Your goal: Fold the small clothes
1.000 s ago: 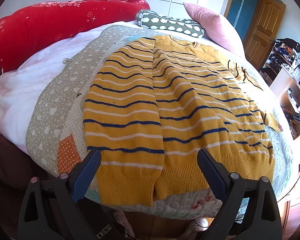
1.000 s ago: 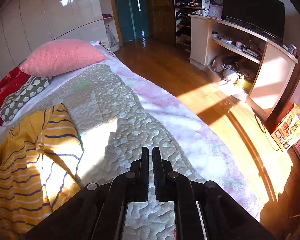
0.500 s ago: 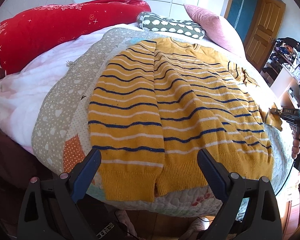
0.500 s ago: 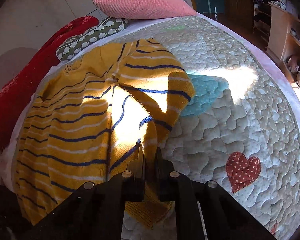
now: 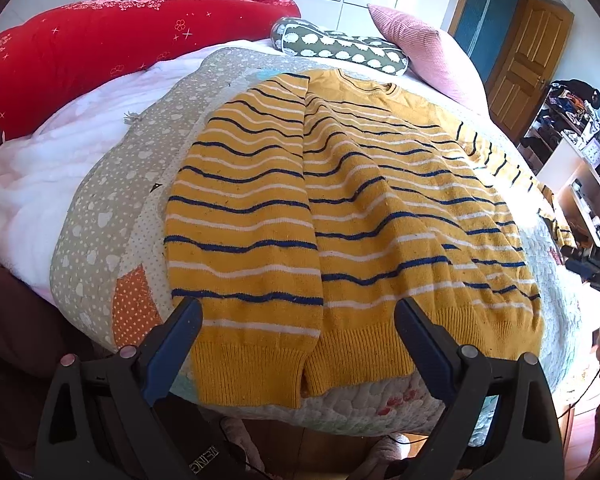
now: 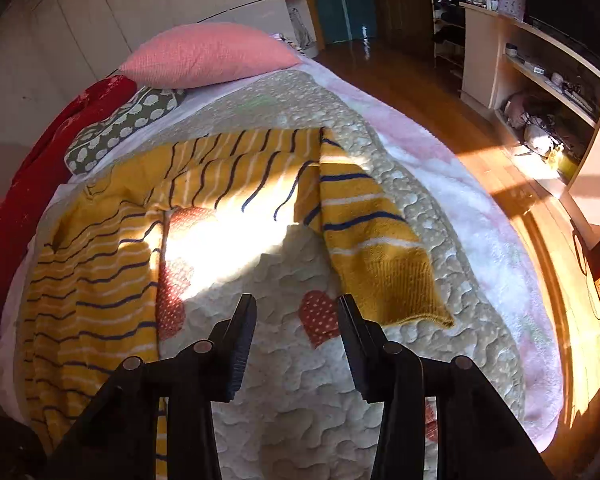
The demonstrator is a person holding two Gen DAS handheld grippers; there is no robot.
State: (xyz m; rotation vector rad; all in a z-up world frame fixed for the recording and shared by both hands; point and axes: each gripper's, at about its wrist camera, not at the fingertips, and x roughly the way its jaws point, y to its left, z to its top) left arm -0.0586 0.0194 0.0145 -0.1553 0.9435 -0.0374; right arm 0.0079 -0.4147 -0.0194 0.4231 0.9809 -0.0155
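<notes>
On the quilt [image 5: 100, 220], sweater [image 5: 340, 216] lies lengthwise, collar toward pillows [image 5: 420, 52].

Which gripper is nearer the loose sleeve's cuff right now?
Right. The right gripper hovers open just beside the cuff; the left gripper sits at the sweater's hem, across its body.

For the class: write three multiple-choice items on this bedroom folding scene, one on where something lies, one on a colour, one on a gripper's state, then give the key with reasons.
1. The pink pillow lies:
A. at the head of the bed
B. on the floor
C. on the sweater

2. The sweater is mainly:
A. green
B. mustard yellow with blue and white stripes
C. plain red

3. The right gripper is:
A. shut on the cuff
B. shut, empty
C. open, empty

Key: A, it sits beside the patterned cushion; B, the stripes cross the whole knit; C, its fingers stand apart over the quilt, with the cuff lying free.
</notes>
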